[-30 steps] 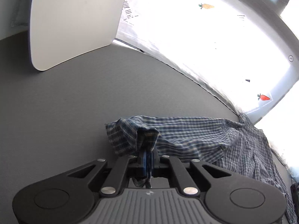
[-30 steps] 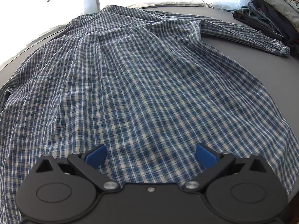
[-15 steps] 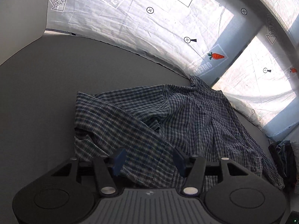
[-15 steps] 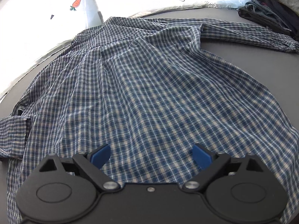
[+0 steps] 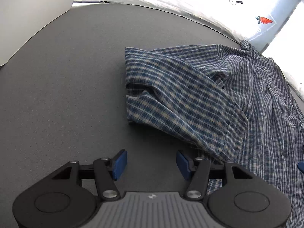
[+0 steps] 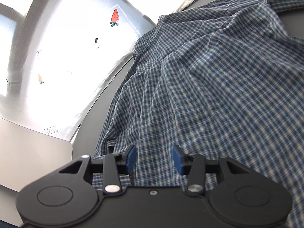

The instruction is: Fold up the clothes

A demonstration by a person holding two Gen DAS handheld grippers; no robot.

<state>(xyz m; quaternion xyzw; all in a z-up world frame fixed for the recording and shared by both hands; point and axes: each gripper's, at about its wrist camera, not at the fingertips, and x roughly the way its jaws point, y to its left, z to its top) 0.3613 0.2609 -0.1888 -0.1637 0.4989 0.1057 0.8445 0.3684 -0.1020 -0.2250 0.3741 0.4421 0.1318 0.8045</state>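
Note:
A blue-and-white checked shirt (image 5: 256,114) lies spread on the grey table (image 5: 57,95). One sleeve (image 5: 171,91) is folded back over its left side. My left gripper (image 5: 151,164) hovers over bare table just left of the shirt's edge; its jaws are opening and nothing is between them. In the right wrist view the shirt (image 6: 228,85) fills the frame. My right gripper (image 6: 154,158) sits low over the shirt near its left side. Its jaws are closing with checked cloth lying between the blue pads (image 6: 131,157), which do not press on it.
A pale flat board (image 5: 28,19) lies at the table's far left corner, also seen as the board (image 6: 28,152) in the right wrist view. A bright white sheet (image 5: 190,0) printed with carrots and arrows hangs behind the table's curved far edge.
My left gripper has let go of the sleeve cuff, opened, and come down over bare table beside the shirt. My right gripper has swung left over the shirt and its jaws have narrowed.

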